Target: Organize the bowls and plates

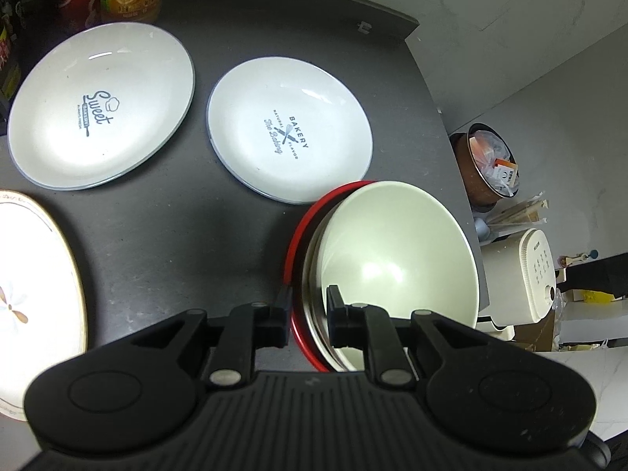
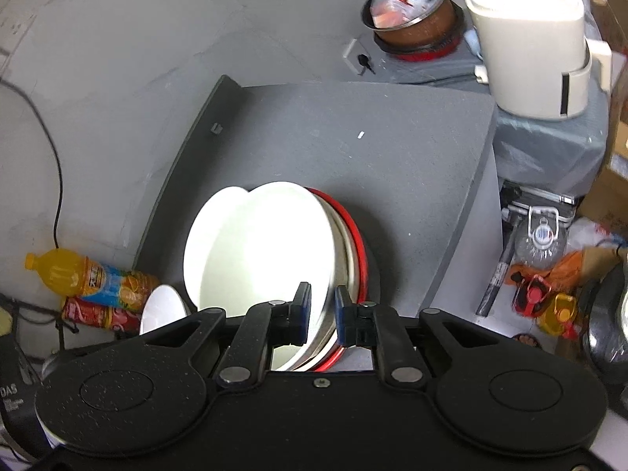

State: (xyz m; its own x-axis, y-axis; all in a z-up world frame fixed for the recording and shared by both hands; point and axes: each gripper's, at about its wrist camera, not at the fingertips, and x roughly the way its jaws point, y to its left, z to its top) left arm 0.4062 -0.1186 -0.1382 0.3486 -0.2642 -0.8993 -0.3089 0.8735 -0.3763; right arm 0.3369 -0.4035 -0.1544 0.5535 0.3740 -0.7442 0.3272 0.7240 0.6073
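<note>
My left tongs pinch the near rim of the stacked bowls, cream inside red, which sit tilted at the counter's right edge, mouth facing up and away from me. My right tongs clamp the same rim. Two bakery plates lie flat beyond, side by side

Both wrist cameras are looking steeply down at the dark table, close above it. The left one is facing its far edge; the right one is facing its far corner. Both are sharing the nested bowls.
</note>
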